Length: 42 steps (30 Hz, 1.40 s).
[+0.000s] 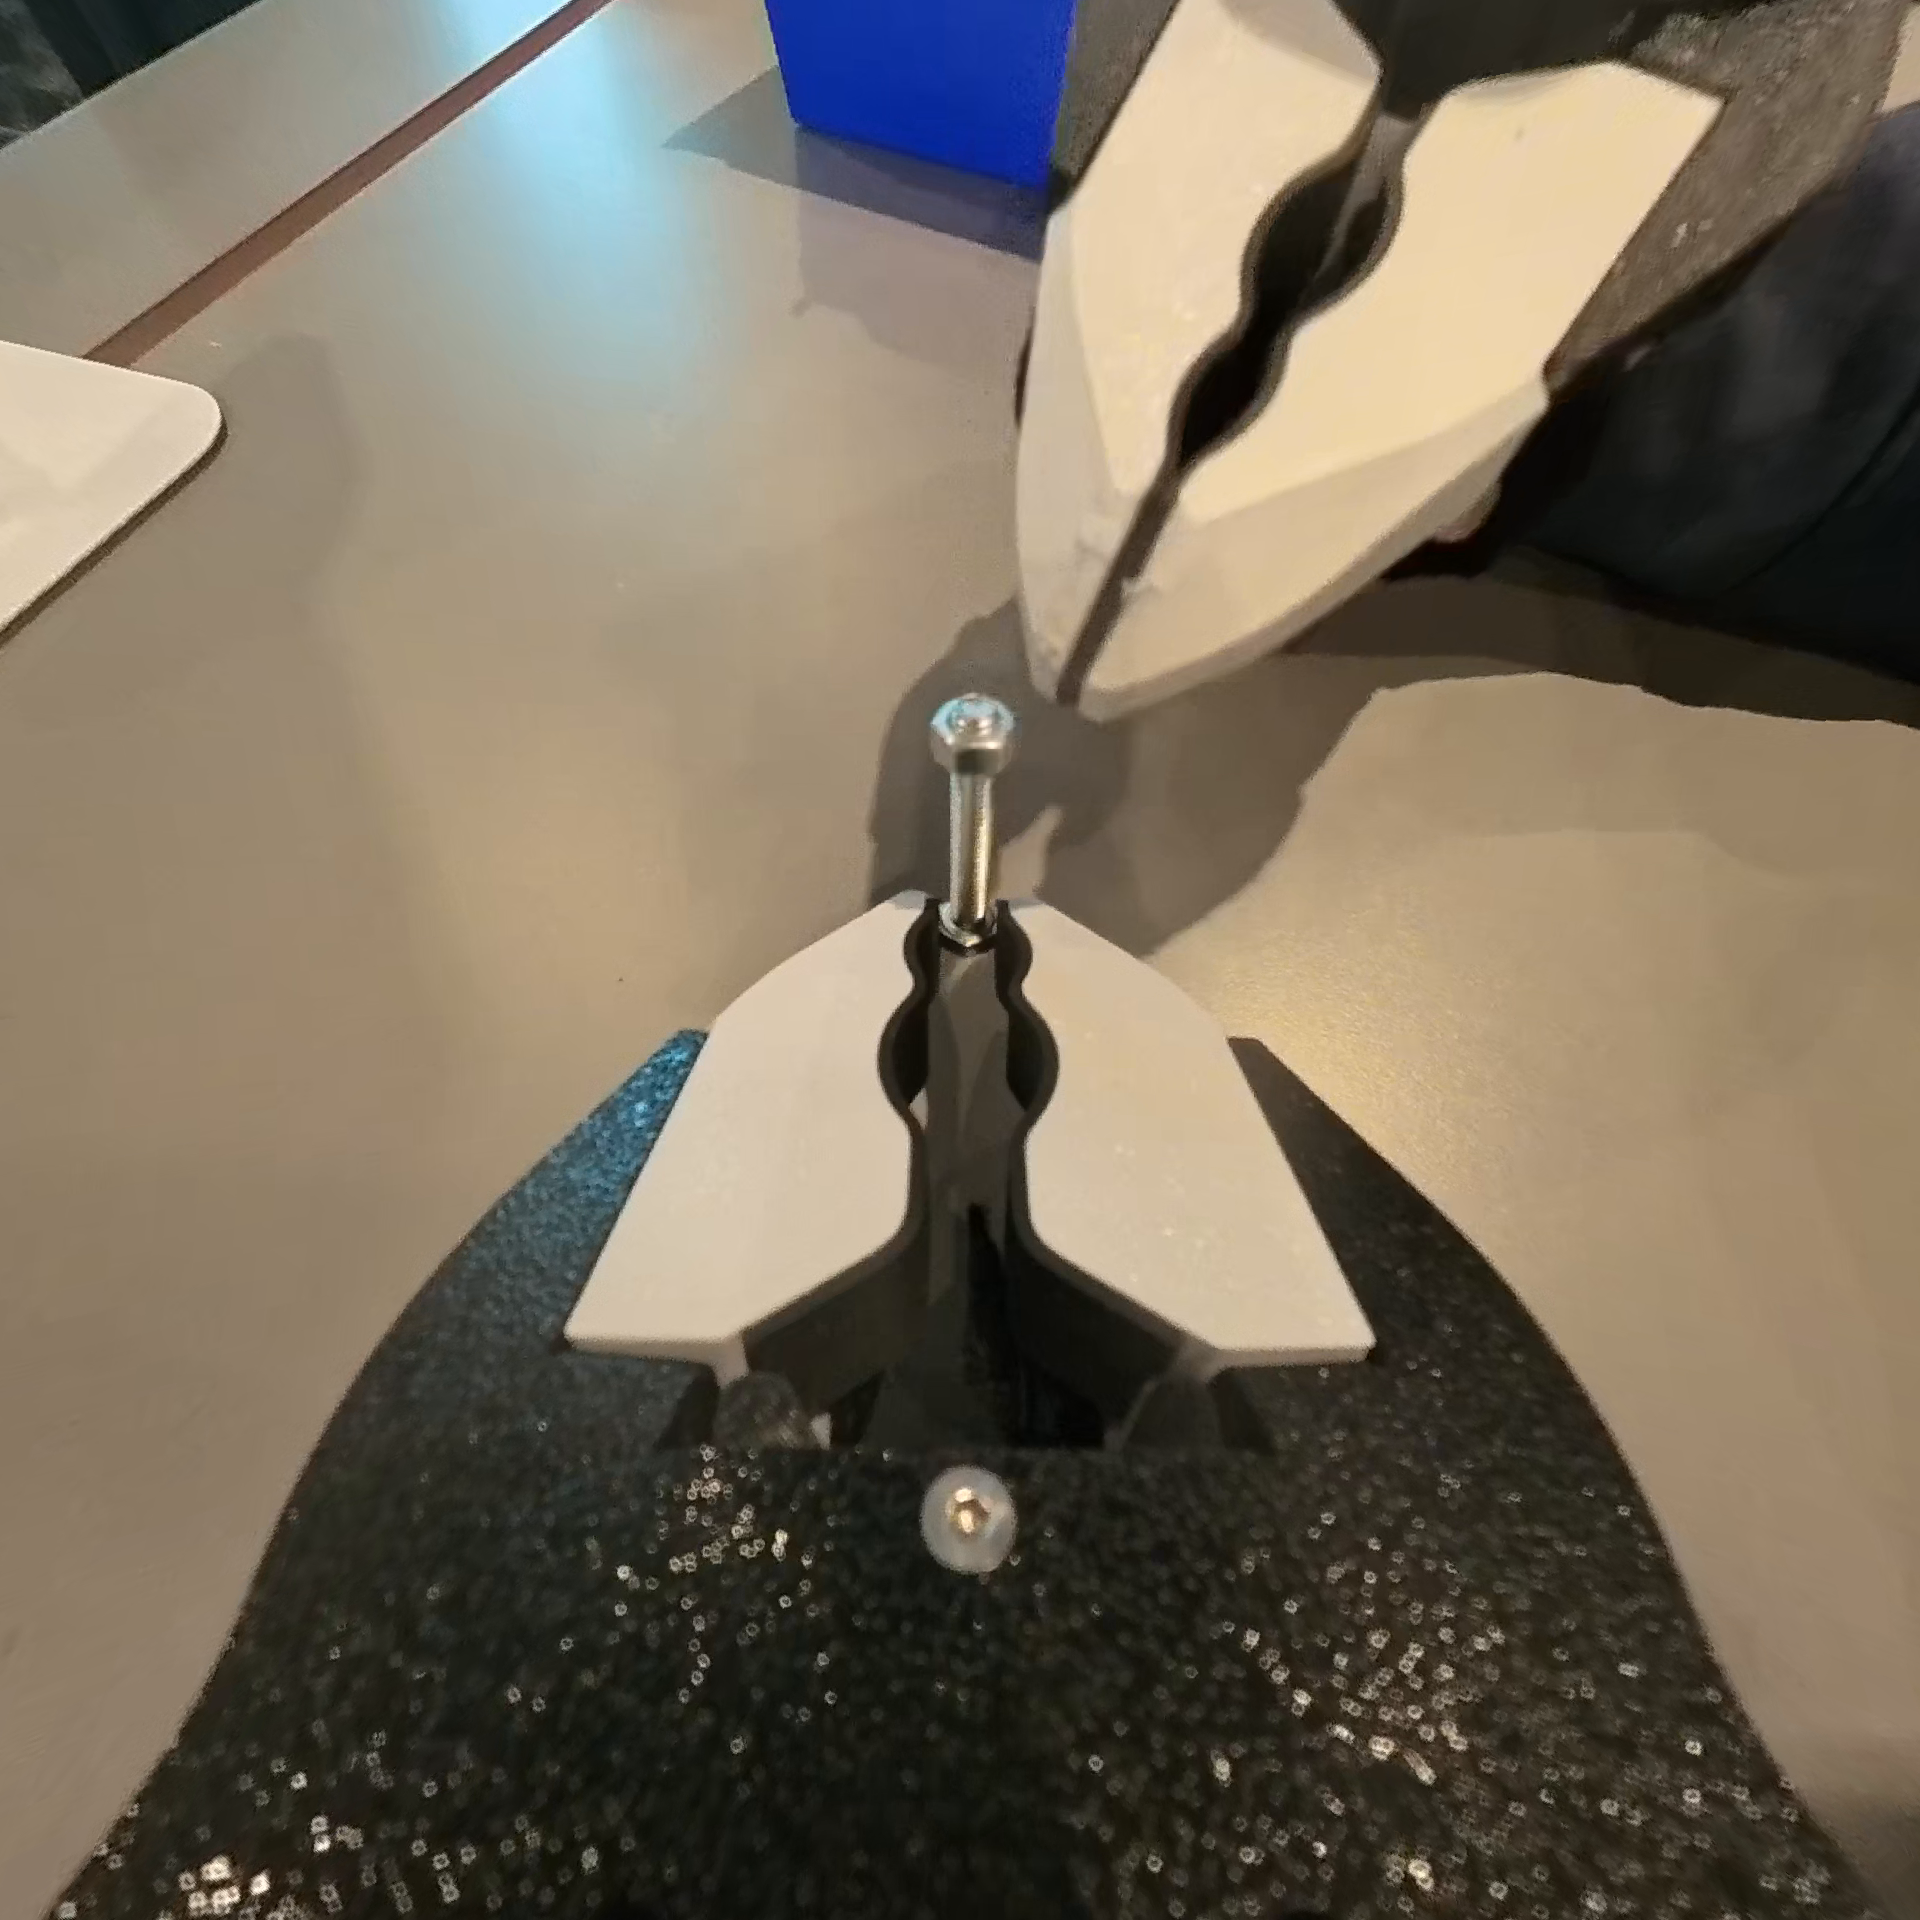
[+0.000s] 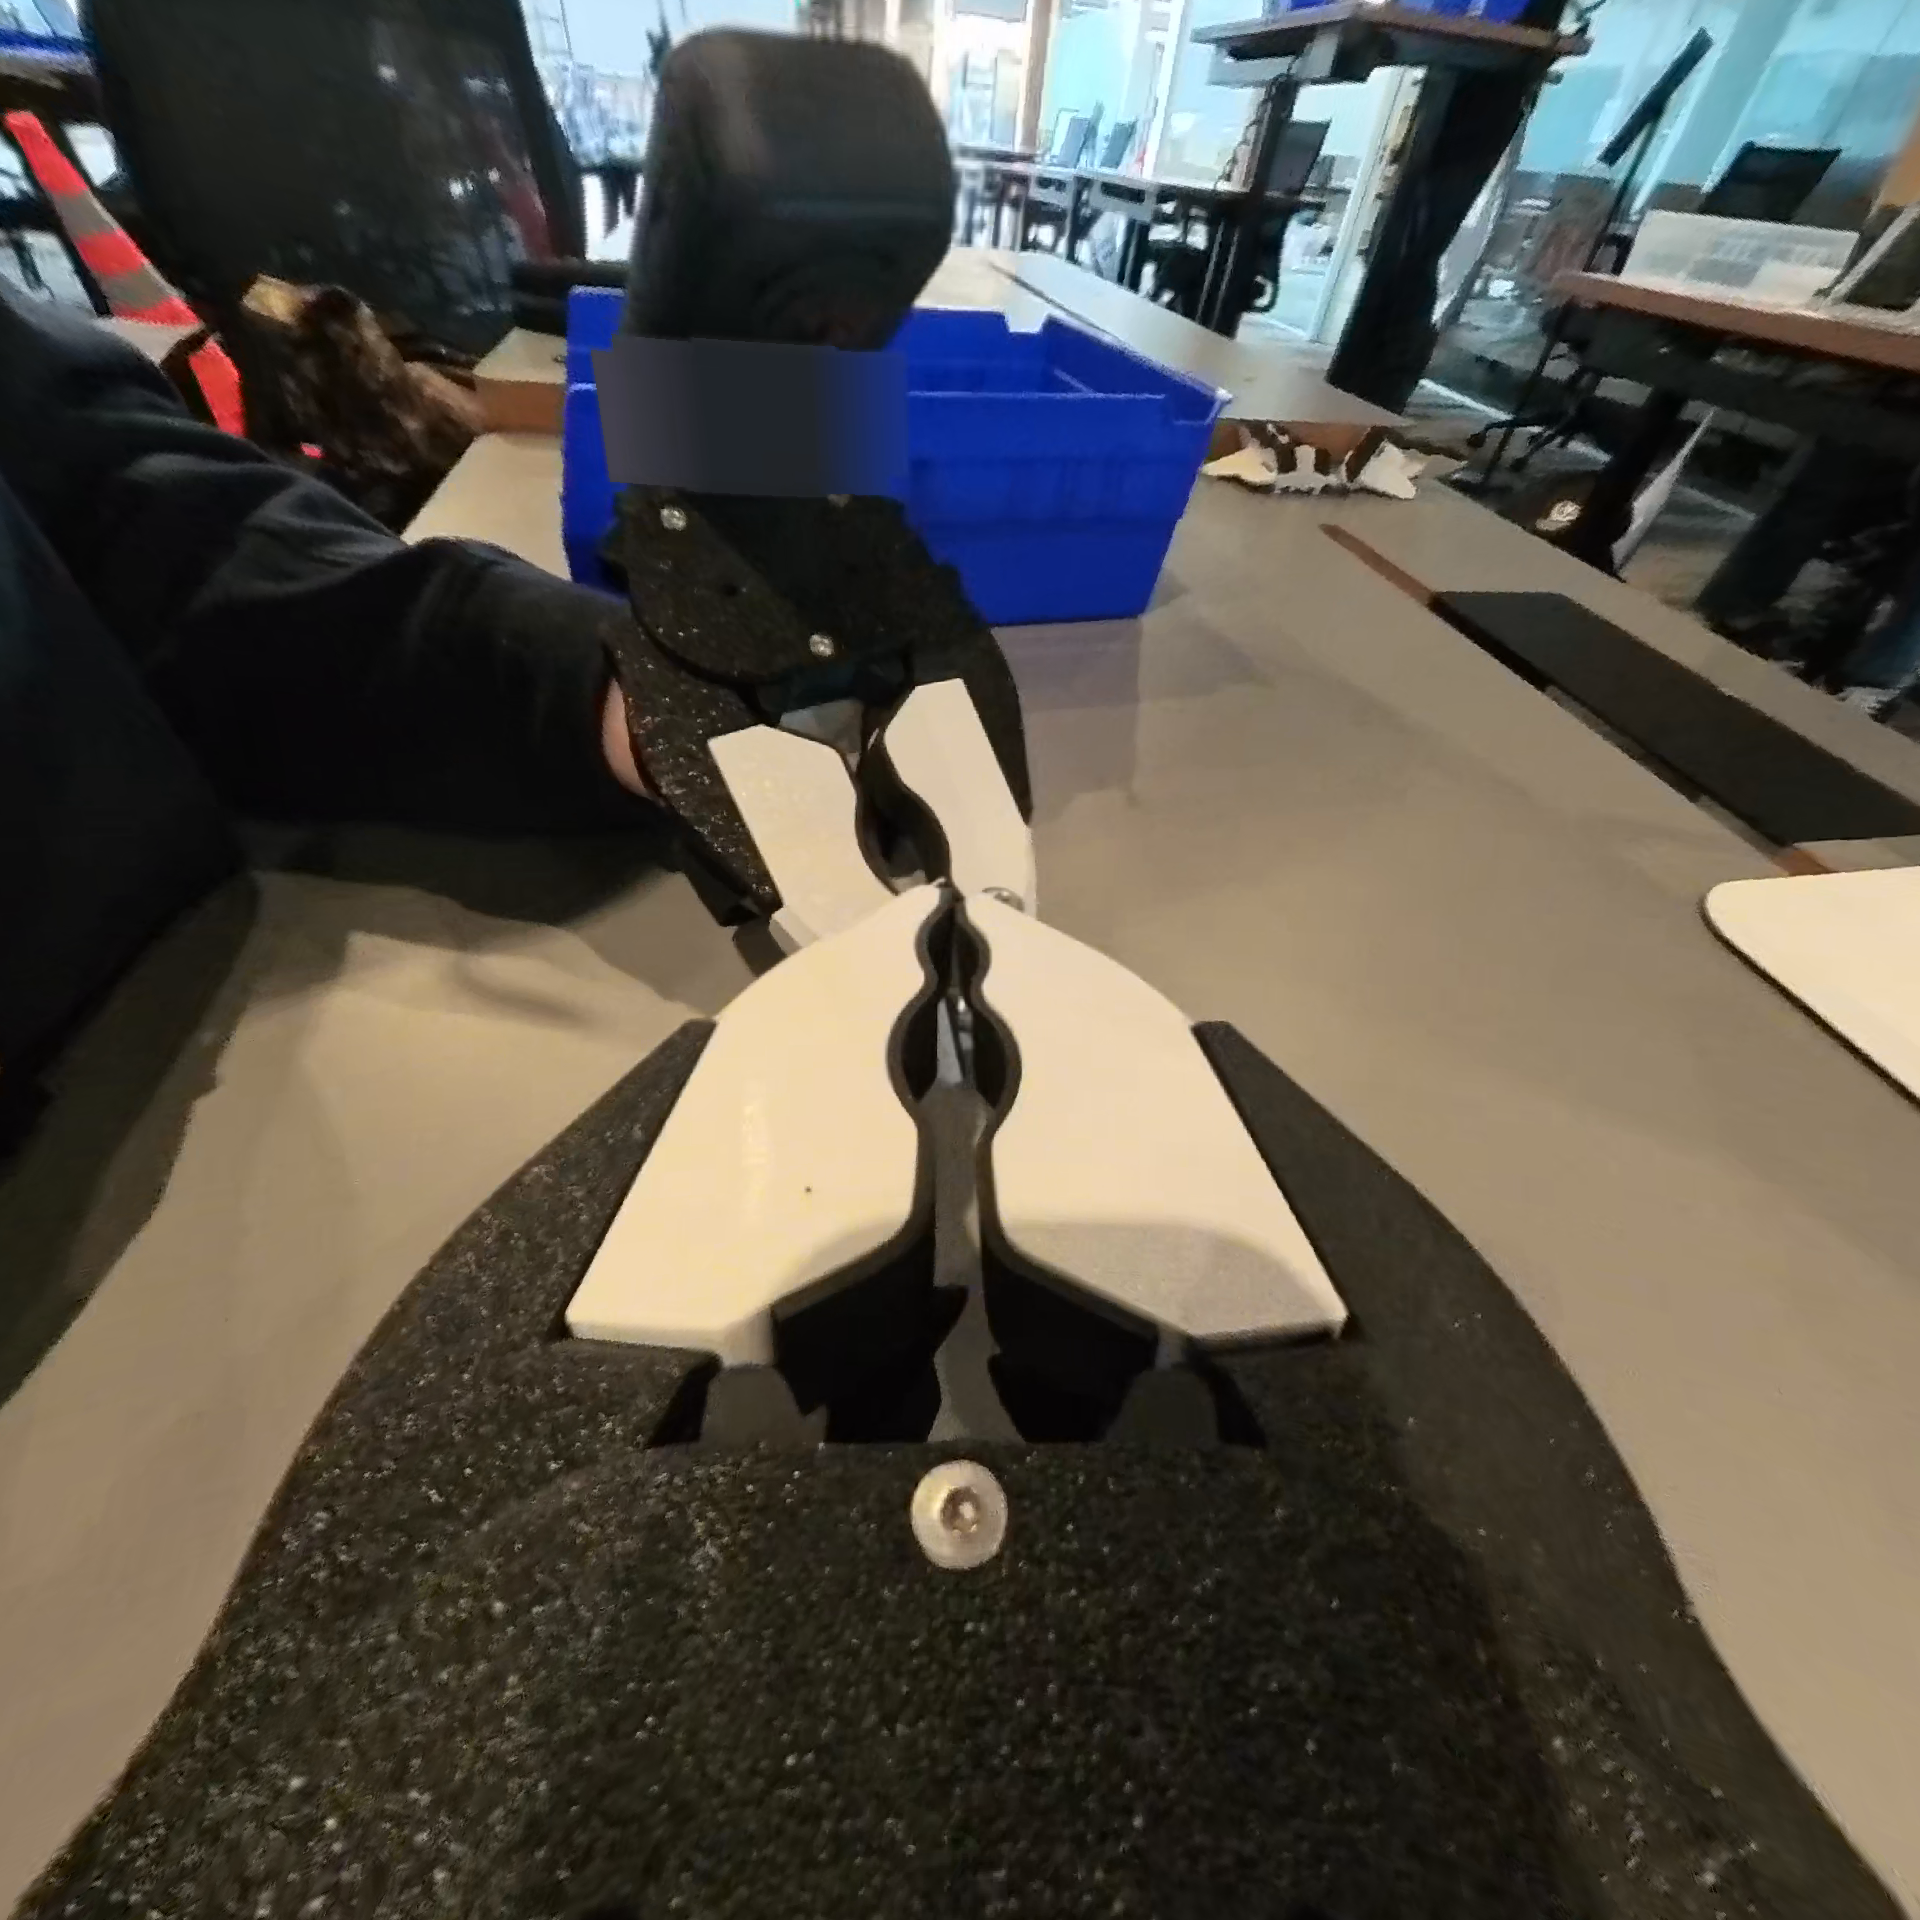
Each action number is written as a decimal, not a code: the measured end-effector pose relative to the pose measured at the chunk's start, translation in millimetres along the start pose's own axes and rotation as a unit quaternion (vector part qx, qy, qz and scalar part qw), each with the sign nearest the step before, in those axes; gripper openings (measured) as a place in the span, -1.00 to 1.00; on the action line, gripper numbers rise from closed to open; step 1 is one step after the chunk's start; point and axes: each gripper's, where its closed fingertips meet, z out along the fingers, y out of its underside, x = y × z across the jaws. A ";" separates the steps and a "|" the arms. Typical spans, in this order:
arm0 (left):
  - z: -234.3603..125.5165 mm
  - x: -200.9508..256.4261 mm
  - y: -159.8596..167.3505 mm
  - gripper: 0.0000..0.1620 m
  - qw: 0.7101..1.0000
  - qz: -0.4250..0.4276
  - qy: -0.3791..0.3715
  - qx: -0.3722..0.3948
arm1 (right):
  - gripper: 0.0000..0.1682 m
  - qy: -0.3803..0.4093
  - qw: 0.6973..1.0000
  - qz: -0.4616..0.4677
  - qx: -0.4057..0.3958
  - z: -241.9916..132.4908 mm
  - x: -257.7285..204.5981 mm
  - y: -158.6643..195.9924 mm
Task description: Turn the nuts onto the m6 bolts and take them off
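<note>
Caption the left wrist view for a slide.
Left gripper pinches a bolt with a nut at its end; right gripper closed beside it.

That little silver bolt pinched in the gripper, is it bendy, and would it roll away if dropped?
The bolt looks like stiff metal, so probably not bendy. Its round shank would likely roll on the smooth table. The left gripper holds only its end, so it may pivot when pushed.

Silver bolt [image 1: 967,831] pointing forward, hex nut [image 1: 971,725] at its far end.
</note>
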 end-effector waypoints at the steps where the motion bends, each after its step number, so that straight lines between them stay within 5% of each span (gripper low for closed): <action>1: 0.0 0.1 0.0 -0.88 1.000 -0.001 0.000 0.000 | -0.99 0.011 1.000 -0.001 0.005 -0.4 3.1 -0.8; 7: 0.1 0.3 0.2 -0.88 1.000 0.000 0.000 0.000 | -0.84 0.019 1.000 -0.004 -0.010 5.6 3.7 5.9; 11: -0.1 0.2 0.0 -0.88 1.000 -0.001 0.001 0.001 | -1.00 -0.029 0.999 0.016 0.011 1.4 -7.4 -1.3; 17: 0.2 0.8 0.3 -0.88 1.000 0.001 0.001 0.000 | -0.84 0.043 0.999 0.003 0.004 2.1 12.7 2.7; 24: 0.0 1.1 0.1 -0.88 1.000 0.000 0.002 0.001 | -1.00 -0.032 0.999 0.020 -0.004 1.6 -7.6 3.3; 31: 0.0 1.2 0.2 -0.88 1.000 0.000 0.003 0.001 | -0.82 0.016 1.000 0.012 -0.004 4.2 5.4 5.8; 35: -0.1 1.2 0.0 -0.88 1.000 -0.001 0.004 0.002 | -0.98 -0.032 0.999 0.025 0.000 2.5 -7.3 4.5; 42: 0.0 1.4 0.2 -0.88 1.000 -0.001 0.005 0.002 | -0.79 0.014 1.000 0.020 0.007 2.4 6.7 6.1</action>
